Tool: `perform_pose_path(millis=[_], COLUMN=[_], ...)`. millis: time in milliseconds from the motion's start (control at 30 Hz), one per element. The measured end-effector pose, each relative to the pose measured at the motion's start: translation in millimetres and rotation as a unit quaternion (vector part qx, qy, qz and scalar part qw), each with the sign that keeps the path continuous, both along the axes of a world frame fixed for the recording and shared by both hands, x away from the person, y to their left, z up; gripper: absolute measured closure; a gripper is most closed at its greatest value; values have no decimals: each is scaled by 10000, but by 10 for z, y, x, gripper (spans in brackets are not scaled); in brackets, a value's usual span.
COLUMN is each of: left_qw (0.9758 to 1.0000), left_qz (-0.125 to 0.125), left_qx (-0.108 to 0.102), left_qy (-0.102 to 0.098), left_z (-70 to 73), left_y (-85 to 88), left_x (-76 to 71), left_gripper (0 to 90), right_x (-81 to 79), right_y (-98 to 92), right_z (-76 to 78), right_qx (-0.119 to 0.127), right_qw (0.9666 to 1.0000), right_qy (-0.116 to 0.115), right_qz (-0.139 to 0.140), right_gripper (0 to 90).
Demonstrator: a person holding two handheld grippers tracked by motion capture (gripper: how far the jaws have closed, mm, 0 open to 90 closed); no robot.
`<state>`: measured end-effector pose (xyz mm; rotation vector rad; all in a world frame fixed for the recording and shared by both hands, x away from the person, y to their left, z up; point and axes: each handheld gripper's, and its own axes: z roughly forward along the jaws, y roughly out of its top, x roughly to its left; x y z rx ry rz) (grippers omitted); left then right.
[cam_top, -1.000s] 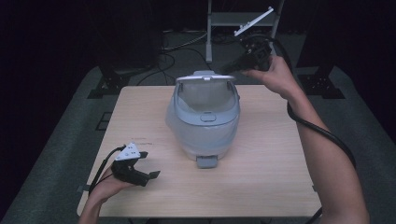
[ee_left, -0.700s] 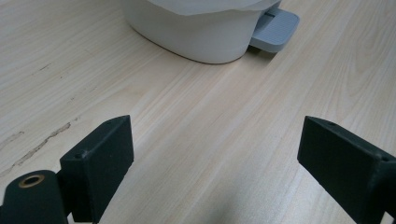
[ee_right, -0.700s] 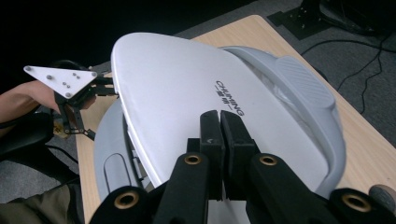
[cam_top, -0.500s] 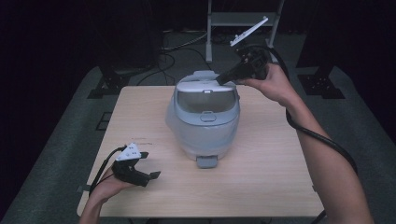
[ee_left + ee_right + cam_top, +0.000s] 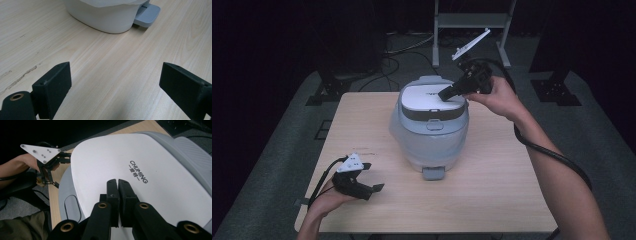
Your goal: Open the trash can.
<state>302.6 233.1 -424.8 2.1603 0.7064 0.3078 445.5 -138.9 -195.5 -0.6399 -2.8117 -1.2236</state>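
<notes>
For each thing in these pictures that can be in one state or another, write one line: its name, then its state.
Bin lid: shut, flat on the bin.
Pedal bin: upright on the table, liner edge hanging out under the lid.
Foot pedal: up, nothing on it.
Right gripper: shut, empty, tips on the lid.
Left gripper: open, empty, low over the table.

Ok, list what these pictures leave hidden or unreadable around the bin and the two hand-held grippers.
- Bin inside: in the high view and the right gripper view the shut white lid covers it.
- Bin's top: cut off by the upper edge of the left gripper view; its base and pedal show.
- Contact of the shut right hand-held gripper with the lid: cannot tell; its own jaws hide the tips.
- Lid's small print under the brand name: too small to read.
</notes>
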Motion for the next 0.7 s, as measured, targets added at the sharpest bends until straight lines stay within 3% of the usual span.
perform_pose_path(millis=[200,567,700], left_qw=[10000,10000,10000], left_qz=[2,0,10], left_qx=[10,-3,-11], left_qy=[10,3,1], left_z=[-3,-1,0], left_y=[-2,-6,-5], left_x=[0,-1,2], left_gripper=[97,97,97], right_x=[1,-21,-29], right_y=[31,105,97], right_z=[-97,-205,-219], right_qx=[-31,-128,-51], right_qw=[9999,9998,9999], right_qy=[97,85,55], right_qz=[42,123,125], right_gripper=[867,878,882])
